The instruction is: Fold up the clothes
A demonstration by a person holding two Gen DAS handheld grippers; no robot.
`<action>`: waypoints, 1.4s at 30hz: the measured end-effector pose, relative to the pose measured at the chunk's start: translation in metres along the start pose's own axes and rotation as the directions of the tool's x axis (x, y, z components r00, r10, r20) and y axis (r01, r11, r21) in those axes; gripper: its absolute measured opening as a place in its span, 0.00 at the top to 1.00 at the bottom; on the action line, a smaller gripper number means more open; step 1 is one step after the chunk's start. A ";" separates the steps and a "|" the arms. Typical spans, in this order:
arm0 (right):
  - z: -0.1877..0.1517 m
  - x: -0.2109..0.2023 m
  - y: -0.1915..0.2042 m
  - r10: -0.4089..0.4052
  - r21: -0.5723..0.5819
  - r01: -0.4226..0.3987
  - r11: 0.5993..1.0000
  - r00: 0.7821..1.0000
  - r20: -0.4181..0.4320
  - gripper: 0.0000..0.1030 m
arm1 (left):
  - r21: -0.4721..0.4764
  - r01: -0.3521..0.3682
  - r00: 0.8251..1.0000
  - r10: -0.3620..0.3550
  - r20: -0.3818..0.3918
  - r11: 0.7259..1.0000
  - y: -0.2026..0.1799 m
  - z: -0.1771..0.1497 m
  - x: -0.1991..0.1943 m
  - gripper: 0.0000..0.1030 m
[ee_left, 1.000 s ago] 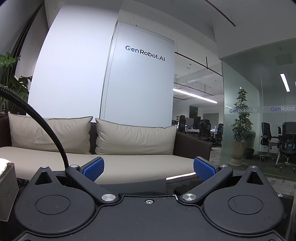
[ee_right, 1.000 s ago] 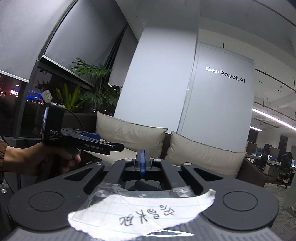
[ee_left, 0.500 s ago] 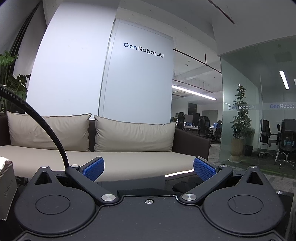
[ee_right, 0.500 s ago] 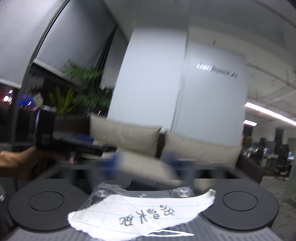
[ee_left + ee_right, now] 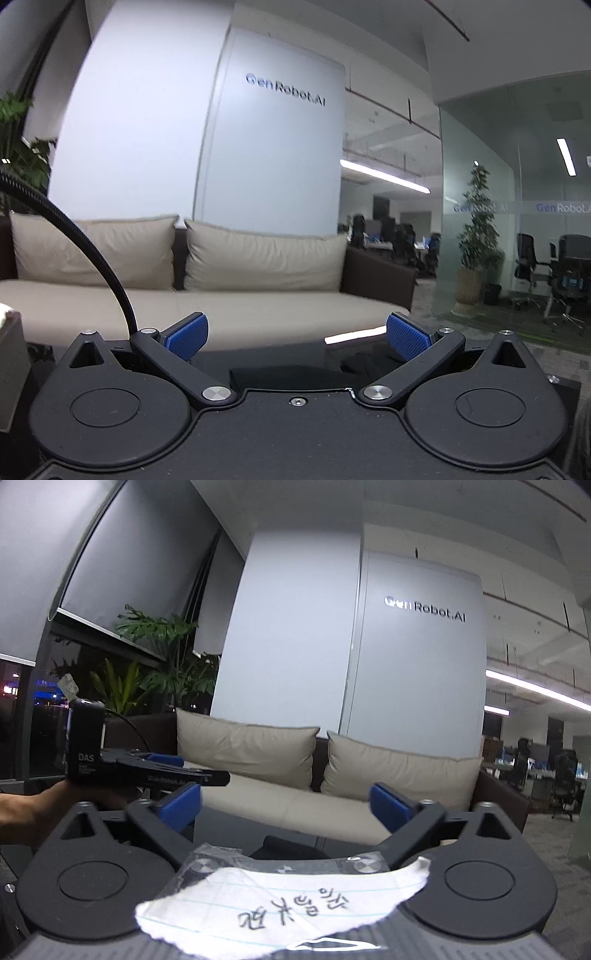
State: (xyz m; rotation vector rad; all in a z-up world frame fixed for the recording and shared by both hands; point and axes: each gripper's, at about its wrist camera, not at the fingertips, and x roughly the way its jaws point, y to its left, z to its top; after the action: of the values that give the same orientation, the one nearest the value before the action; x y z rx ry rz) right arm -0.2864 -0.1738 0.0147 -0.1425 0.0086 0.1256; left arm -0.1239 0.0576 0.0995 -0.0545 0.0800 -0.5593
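**Both claws apart, level, facing the sofa**

We hold the left claw [image 5: 297,338] level, its blue pads [image 5: 186,336] spread wide with nothing between them. Just below and beyond them lies a dark glossy counter [image 5: 280,354], and on it, near the right pad, a dark crumpled garment [image 5: 369,363]; the view is too dim for us to tell what kind of clothing it is. Neither pad touches it.

The right claw [image 5: 284,806] is opening: its blue pads [image 5: 181,806] stand far apart, nothing between them. A torn slip of lined paper [image 5: 284,908] with handwriting is taped on its body. A dark shape [image 5: 288,847] sits low between the fingers, and we cannot tell whether it is the garment.

In the right wrist view we see the left claw from the side [image 5: 147,771], gripped by a hand [image 5: 48,808].

Ahead: a beige sofa [image 5: 258,310] with two cushions [image 5: 266,262], a white wall panel with lettering [image 5: 284,88], and a potted plant [image 5: 476,236] beside glass partitions.
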 end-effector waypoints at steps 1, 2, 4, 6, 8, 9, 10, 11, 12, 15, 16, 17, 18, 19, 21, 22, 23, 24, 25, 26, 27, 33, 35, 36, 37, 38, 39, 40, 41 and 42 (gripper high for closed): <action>-0.001 0.002 -0.003 0.003 0.005 -0.003 1.000 1.000 -0.003 0.00 | -0.010 0.015 1.000 -0.015 -0.021 1.000 0.002 0.001 0.005 0.01; -0.001 0.003 -0.006 0.005 0.010 -0.005 1.000 1.000 -0.006 0.00 | -0.031 0.038 0.998 -0.040 -0.049 0.999 0.006 0.002 0.014 0.01; -0.004 0.006 -0.016 0.002 0.027 -0.002 1.000 1.000 0.001 0.00 | -0.086 0.072 0.991 -0.081 -0.106 0.994 0.016 0.007 0.036 0.01; -0.010 0.009 -0.028 0.001 0.047 -0.001 0.999 1.000 0.009 0.00 | -0.124 0.091 0.975 -0.114 -0.190 0.988 0.025 0.012 0.069 0.01; -0.018 0.013 -0.039 0.001 0.067 -0.001 0.998 1.000 0.010 0.00 | -0.093 0.089 0.957 -0.111 -0.269 0.992 0.029 0.013 0.107 0.01; -0.023 0.015 -0.045 0.002 0.078 -0.002 0.997 1.000 0.010 0.00 | -0.061 0.086 0.950 -0.101 -0.297 0.994 0.030 0.013 0.129 0.01; -0.029 0.017 -0.051 0.002 0.088 -0.003 0.996 1.000 0.006 0.00 | -0.024 0.086 0.946 -0.090 -0.310 0.996 0.029 0.011 0.148 0.01; -0.036 0.018 -0.056 0.002 0.098 -0.002 0.995 1.000 0.001 0.00 | 0.017 0.089 0.943 -0.079 -0.322 0.996 0.028 0.009 0.166 0.01; -0.042 0.018 -0.060 0.002 0.107 -0.001 0.994 1.000 -0.007 0.00 | 0.082 0.109 0.941 -0.076 -0.331 0.991 0.026 0.006 0.186 0.01; -0.058 0.021 -0.072 0.013 0.142 -0.006 0.990 0.999 -0.043 0.00 | 0.348 0.260 0.902 -0.097 -0.421 0.901 0.017 -0.005 0.244 0.01; -0.061 0.022 -0.075 0.016 0.160 -0.008 0.987 0.999 -0.049 0.00 | 0.431 0.318 0.876 -0.089 -0.473 0.844 0.014 -0.010 0.262 0.01; -0.062 0.021 -0.080 0.020 0.181 -0.011 0.983 0.999 -0.048 0.00 | 0.494 0.364 0.854 -0.071 -0.515 0.790 0.011 -0.013 0.277 0.01; -0.062 0.020 -0.083 0.023 0.195 -0.014 0.981 0.999 -0.041 0.00 | 0.533 0.406 0.831 -0.058 -0.553 0.742 0.011 -0.016 0.292 0.01; -0.062 0.019 -0.086 0.024 0.202 -0.016 0.979 0.999 -0.034 0.00 | 0.532 0.448 0.805 -0.065 -0.590 0.719 0.015 -0.017 0.305 0.01; -0.062 0.017 -0.089 0.024 0.205 -0.018 0.979 0.999 -0.028 0.00 | 0.491 0.519 0.750 -0.096 -0.655 0.700 0.023 -0.015 0.329 0.01; -0.062 0.016 -0.090 0.027 0.209 -0.021 0.978 0.999 -0.027 0.00 | 0.455 0.549 0.720 -0.120 -0.683 0.701 0.027 -0.013 0.339 0.01; -0.062 0.016 -0.090 0.033 0.212 -0.027 0.977 0.999 -0.024 0.00 | 0.417 0.577 0.690 -0.145 -0.710 0.703 0.031 -0.011 0.350 0.01; -0.062 0.015 -0.091 0.039 0.216 -0.033 0.976 0.999 -0.020 0.00 | 0.369 0.595 0.659 -0.170 -0.733 0.714 0.035 -0.007 0.361 0.01; -0.061 0.014 -0.091 0.043 0.217 -0.038 0.975 0.999 -0.016 0.00 | 0.335 0.603 0.637 -0.183 -0.749 0.724 0.038 -0.005 0.371 0.02; -0.061 0.013 -0.091 0.045 0.217 -0.042 0.975 0.999 -0.010 0.00 | 0.304 0.610 0.614 -0.194 -0.765 0.732 0.040 -0.003 0.378 0.02; -0.061 0.012 -0.091 0.048 0.217 -0.046 0.975 0.999 -0.005 0.00 | 0.254 0.627 0.575 -0.218 -0.789 0.736 0.042 -0.002 0.386 0.02; -0.063 0.011 -0.098 0.060 0.260 -0.056 0.964 0.998 -0.008 0.00 | 0.204 0.685 0.466 -0.205 -0.861 0.700 0.042 -0.017 0.405 0.10; -0.063 0.011 -0.099 0.058 0.278 -0.052 0.959 0.998 -0.013 0.00 | 0.189 0.698 0.451 -0.219 -0.865 0.691 0.041 -0.021 0.404 0.28; -0.063 0.010 -0.099 0.056 0.286 -0.050 0.957 0.998 -0.015 0.00 | 0.146 0.698 0.435 -0.253 -0.864 0.701 0.043 -0.020 0.402 0.66; -0.063 0.012 -0.101 0.053 0.291 -0.046 0.956 0.998 -0.015 0.00 | 0.109 0.698 0.422 -0.285 -0.861 0.707 0.044 -0.019 0.400 0.96; -0.063 0.012 -0.101 0.051 0.292 -0.044 0.955 0.999 -0.016 0.00 | 0.113 0.703 0.425 -0.288 -0.858 0.702 0.042 -0.021 0.396 0.99; -0.062 0.012 -0.100 0.051 0.291 -0.044 0.956 0.999 -0.017 0.00 | 0.115 0.707 0.427 -0.292 -0.856 0.697 0.040 -0.023 0.393 0.99; -0.062 0.013 -0.098 0.052 0.288 -0.045 0.957 0.998 -0.018 0.00 | 0.098 0.706 0.419 -0.302 -0.856 0.702 0.038 -0.023 0.388 0.99; -0.062 0.013 -0.097 0.054 0.282 -0.047 0.958 0.998 -0.018 0.00 | 0.082 0.703 0.413 -0.312 -0.856 0.706 0.038 -0.023 0.382 0.99; -0.062 0.013 -0.095 0.056 0.276 -0.049 0.960 0.998 -0.019 0.00 | 0.069 0.692 0.418 -0.321 -0.850 0.718 0.040 -0.020 0.370 1.00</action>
State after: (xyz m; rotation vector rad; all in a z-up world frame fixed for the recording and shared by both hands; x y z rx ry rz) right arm -0.2619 -0.2747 -0.0339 0.1353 0.0567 0.1741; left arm 0.2079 -0.1062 0.0545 0.6487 0.8721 -1.2177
